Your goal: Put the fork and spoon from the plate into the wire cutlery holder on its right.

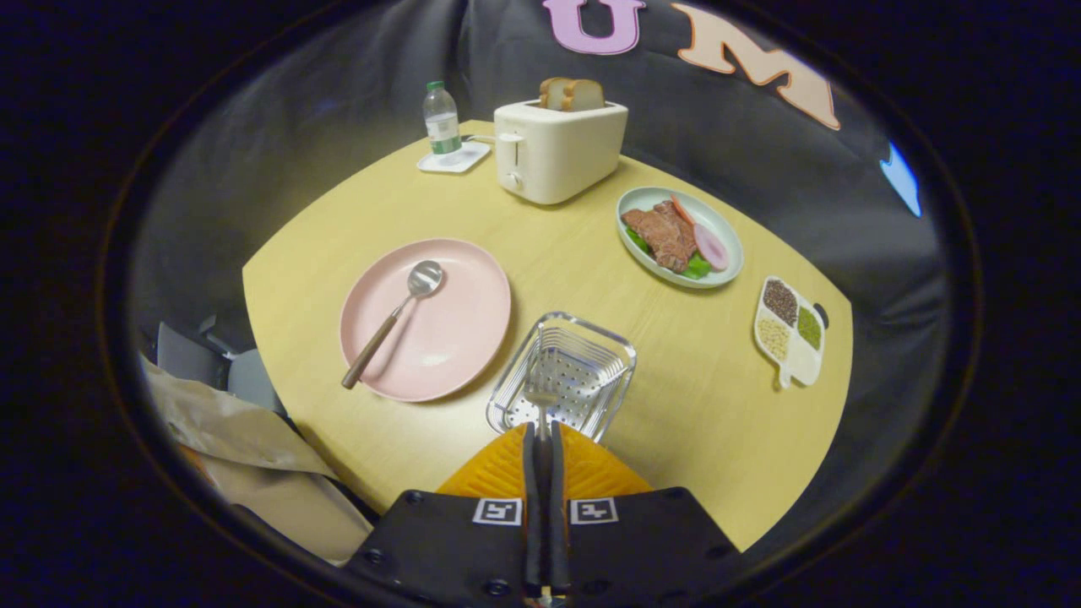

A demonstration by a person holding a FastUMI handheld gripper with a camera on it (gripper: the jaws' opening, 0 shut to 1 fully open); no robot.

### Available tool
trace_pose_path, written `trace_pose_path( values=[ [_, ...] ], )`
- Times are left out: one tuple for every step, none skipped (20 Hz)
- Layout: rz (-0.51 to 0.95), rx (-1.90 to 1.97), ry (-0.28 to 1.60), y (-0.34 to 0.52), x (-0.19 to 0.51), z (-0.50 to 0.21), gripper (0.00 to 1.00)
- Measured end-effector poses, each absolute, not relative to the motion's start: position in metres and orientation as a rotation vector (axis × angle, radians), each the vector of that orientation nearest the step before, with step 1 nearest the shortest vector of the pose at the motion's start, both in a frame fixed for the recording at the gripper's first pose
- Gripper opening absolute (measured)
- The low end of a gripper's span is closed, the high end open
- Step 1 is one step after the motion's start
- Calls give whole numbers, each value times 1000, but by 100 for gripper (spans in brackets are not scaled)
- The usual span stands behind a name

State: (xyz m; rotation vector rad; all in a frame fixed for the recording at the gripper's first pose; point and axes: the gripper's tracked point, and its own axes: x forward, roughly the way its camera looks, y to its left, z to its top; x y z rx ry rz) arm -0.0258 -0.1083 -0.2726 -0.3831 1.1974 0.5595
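In the gripper view, the gripper (540,435) is hovering over the near side of the wire cutlery holder (564,375), its two orange fingers (507,469) pressing together on the thin metal stem of the fork (540,404), whose head is hanging just ahead of the fingertips, inside the holder's near rim. The holder is sitting on the yellow table (692,405) just to the right of the pink plate (426,317), close to it but not touching. The spoon (395,319) is lying on the plate, its bowl pointing toward one o'clock near the plate's middle and its brown handle running toward seven o'clock, the handle's end reaching past the plate's near-left rim. From the holder, a bare band of tabletop is stretching toward three and four o'clock out to the table's right edge. At one o'clock from the holder, well apart, an oval dish of meat and greens (680,236) is resting, and at three o'clock a small divided dish of grains (790,332) is sitting near the table's right edge. At twelve o'clock, beyond open tabletop, a cream toaster (559,150) is holding two slices of bread (573,94). At eleven o'clock a water bottle (441,120) is standing on a white coaster (456,158) near the far edge. Crumpled brown paper (228,431) is lying off the table's near-left corner.
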Motion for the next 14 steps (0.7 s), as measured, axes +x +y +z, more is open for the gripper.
trace_pose_path(
  values=[
    [558,-383,1217,-109,-26,-273,7],
    [551,-373,1226,-108,-25,-273,7],
    [542,-369,1234,-107,-25,-273,7],
    [535,-371,1243,-107,-24,-273,7],
    [527,-371,1246,-107,-24,-273,8],
    [515,-369,1247,-107,-23,-273,9],
    [493,-378,1241,-109,-20,-274,11],
    [466,-389,1244,-113,-18,-275,13],
    [441,-400,1236,-116,-16,-275,15],
    [425,-396,1230,-116,-15,-273,22],
    [415,-382,1226,-114,-16,-272,30],
    [404,-369,1216,-112,-15,-270,38],
    [386,-365,1202,-113,-14,-266,46],
    [368,-360,1190,-112,-12,-262,54]
  ],
)
